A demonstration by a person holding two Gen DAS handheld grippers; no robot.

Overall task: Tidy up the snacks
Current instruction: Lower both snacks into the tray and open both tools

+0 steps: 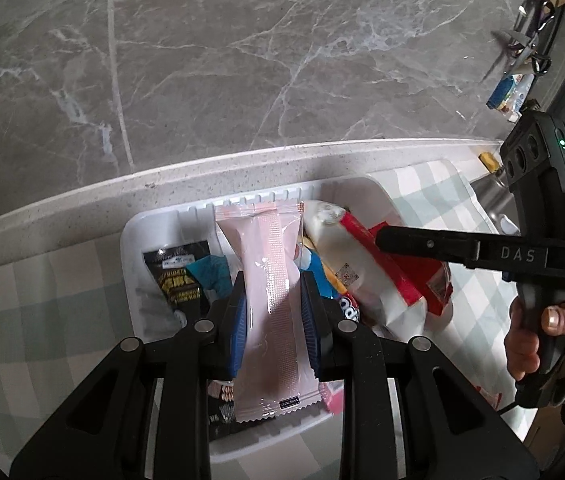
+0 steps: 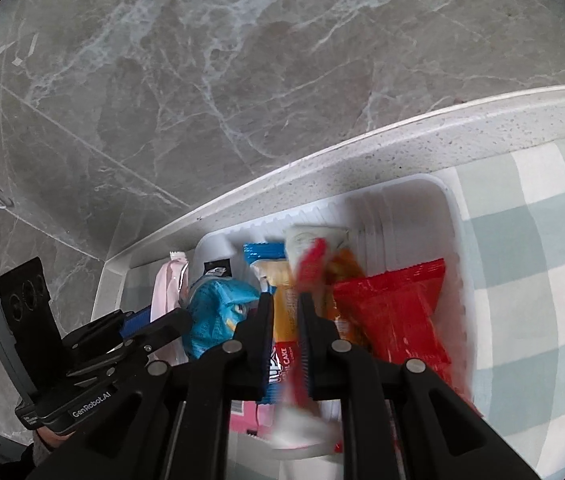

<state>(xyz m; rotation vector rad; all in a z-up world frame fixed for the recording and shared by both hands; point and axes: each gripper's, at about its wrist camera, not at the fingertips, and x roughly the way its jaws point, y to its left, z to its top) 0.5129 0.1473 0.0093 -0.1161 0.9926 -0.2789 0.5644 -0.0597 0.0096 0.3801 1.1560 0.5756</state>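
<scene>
A white tray (image 1: pixel 154 224) (image 2: pixel 422 208) on a checked cloth holds several snack packets. My left gripper (image 1: pixel 273 304) is shut on a pink packet (image 1: pixel 260 240), which stands lengthwise between the blue pads above the tray's middle. In the right wrist view the left gripper (image 2: pixel 154 316) and the pink packet (image 2: pixel 166 284) show at the tray's left end. My right gripper (image 2: pixel 287 304) is shut on a white and red packet (image 2: pixel 310 252), blurred and edge-on. From the left wrist view, the right gripper (image 1: pixel 382 242) holds the white and red packet (image 1: pixel 346 256) over the tray's right half.
In the tray lie a black packet (image 1: pixel 178 276), a teal packet (image 2: pixel 218 312), an orange and blue cake packet (image 2: pixel 280 308) and a red packet (image 2: pixel 398 308). The speckled counter edge (image 1: pixel 242 164) runs just beyond the tray, with marble floor below. Scissors (image 1: pixel 522 44) hang far right.
</scene>
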